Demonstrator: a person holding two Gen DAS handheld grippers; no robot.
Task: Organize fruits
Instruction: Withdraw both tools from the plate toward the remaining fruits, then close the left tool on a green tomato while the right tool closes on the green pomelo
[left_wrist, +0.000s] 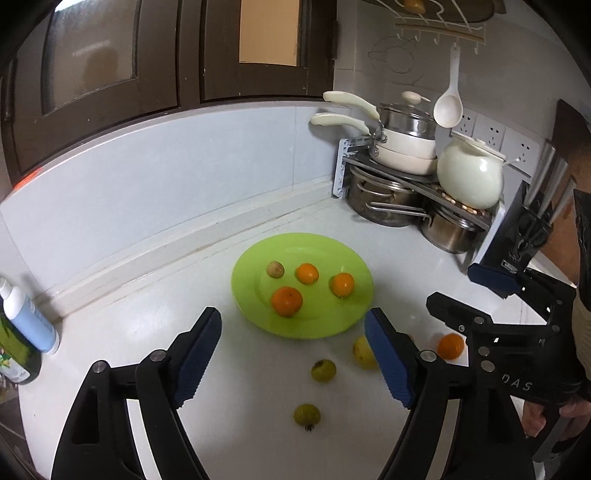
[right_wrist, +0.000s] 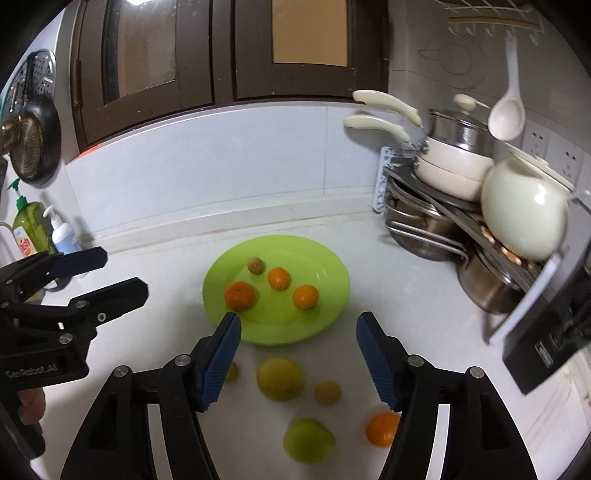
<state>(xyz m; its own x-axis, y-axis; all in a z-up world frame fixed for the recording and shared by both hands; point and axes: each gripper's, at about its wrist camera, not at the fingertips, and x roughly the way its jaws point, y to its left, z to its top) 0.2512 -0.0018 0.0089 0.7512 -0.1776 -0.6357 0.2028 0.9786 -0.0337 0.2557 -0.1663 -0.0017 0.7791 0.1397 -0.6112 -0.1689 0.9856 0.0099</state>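
Left claw (left_wrist: 293, 354): released, jaws wide apart, nothing between the pads; it hangs over the bare table (left_wrist: 147, 325), just short of the plate's near rim.
Right claw (right_wrist: 298, 360): released as well, empty; its pads frame the near edge of the plate, with the loose fruit below them.
Plate (left_wrist: 332, 254): green, at 12 o'clock from both claws; it holds three oranges (left_wrist: 286, 301) and one small brownish fruit (left_wrist: 275, 269) at its 10 o'clock.
Loose fruit: all lying on the table at the plate's 6 o'clock, clear of its rim: the large yellow-green fruit (right_wrist: 280, 378), a second green fruit (right_wrist: 308, 439), a small yellowish one (right_wrist: 328, 392), one orange (right_wrist: 382, 428), and one half hidden behind the right claw's left pad (right_wrist: 232, 371).
Step in hand: I judge both claws have let go over the plate and a new pick is due.
Doing it well: take the nearest fruit first; centre the pads on its widest part, close gently so round skin does not squirt out; lift clear of the rim and set down in the plate's bare 3 o'clock area, not onto the oranges.
Risk: nudging neighbours into a roll; the two claws crowding each other.
Writing: "GenRobot.AI" on the left claw's body seen from the right camera (right_wrist: 31, 371); "DAS" on the right claw's body (left_wrist: 517, 384). Bottle labels unreadable.
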